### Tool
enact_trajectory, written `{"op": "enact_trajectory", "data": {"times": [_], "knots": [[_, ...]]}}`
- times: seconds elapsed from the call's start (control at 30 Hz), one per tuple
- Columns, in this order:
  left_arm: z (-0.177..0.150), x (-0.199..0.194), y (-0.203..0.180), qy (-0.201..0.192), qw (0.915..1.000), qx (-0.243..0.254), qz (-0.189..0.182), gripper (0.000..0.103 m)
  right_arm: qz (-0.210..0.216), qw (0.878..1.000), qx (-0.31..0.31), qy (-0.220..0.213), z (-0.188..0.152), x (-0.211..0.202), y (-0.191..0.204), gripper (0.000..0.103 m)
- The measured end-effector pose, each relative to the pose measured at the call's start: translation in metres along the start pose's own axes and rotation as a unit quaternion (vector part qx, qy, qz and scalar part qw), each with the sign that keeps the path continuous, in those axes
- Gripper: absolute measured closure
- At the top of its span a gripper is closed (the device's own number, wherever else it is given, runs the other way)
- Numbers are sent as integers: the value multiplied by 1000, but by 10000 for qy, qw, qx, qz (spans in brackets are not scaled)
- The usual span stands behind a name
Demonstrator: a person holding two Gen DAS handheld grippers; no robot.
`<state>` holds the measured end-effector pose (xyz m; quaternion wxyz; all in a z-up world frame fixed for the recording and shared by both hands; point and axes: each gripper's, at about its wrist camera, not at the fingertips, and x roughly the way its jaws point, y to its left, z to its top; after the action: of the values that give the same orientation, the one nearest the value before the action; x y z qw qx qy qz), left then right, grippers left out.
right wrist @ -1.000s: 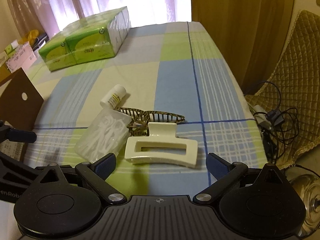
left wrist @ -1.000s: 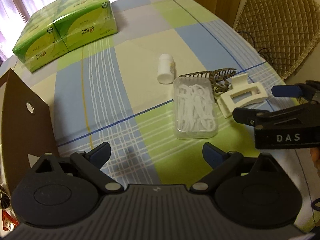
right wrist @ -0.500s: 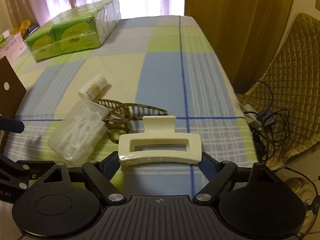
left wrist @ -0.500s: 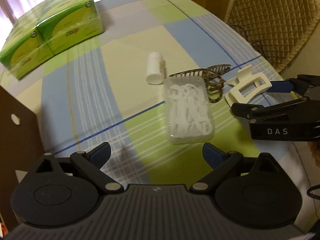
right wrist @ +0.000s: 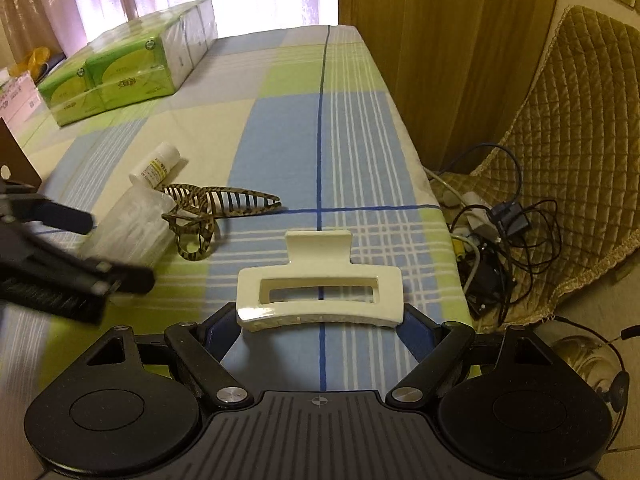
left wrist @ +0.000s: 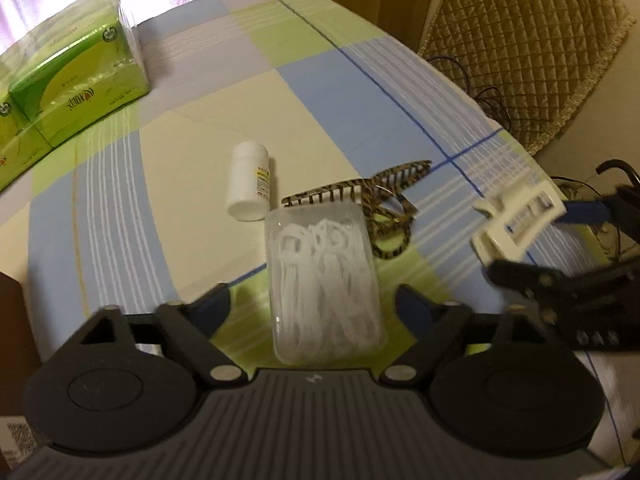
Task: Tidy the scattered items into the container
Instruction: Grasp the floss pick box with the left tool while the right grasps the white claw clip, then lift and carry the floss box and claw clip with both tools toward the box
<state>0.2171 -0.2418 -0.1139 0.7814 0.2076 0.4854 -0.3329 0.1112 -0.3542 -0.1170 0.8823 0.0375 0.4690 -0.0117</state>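
Observation:
My right gripper point(right wrist: 320, 328) is shut on a cream hair claw point(right wrist: 320, 296), which it holds by both ends just above the checked cloth. In the left wrist view the same cream hair claw point(left wrist: 520, 220) hangs tilted at the right. My left gripper point(left wrist: 312, 308) is open, its fingers either side of a clear box of white floss picks point(left wrist: 324, 288) and not touching it. A tiger-striped hair claw point(left wrist: 380, 208) and a white pill bottle point(left wrist: 248, 186) lie just beyond. A brown box point(left wrist: 12, 320) stands at the left edge.
Green tissue packs point(right wrist: 116, 76) sit at the table's far left. The table edge point(right wrist: 432, 208) runs along the right, with a quilted chair point(right wrist: 572, 160) and tangled cables point(right wrist: 500, 240) on the floor beyond. My left gripper's fingers point(right wrist: 60, 248) reach in beside the floss box point(right wrist: 132, 232).
The right gripper moved up to the cream claw, shut on it and lifted it. The left gripper moved forward until the floss box lay between its open fingers.

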Motion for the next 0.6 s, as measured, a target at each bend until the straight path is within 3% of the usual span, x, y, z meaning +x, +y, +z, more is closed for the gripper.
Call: {"op": "enact_trajectory", "data": {"times": [0.13, 0.5, 0.6], "knots": [[-5, -1, 5, -28, 9999, -159, -59, 50, 87, 10000, -1, -2, -4, -4, 1, 17], [-76, -42, 6, 580, 9971, -494, 85, 50, 511, 9983, -280, 56, -23, -19, 21, 17], [-90, -50, 5, 642, 9961, -600, 34, 49, 500, 9980, -382, 20, -25, -20, 26, 1]]}}
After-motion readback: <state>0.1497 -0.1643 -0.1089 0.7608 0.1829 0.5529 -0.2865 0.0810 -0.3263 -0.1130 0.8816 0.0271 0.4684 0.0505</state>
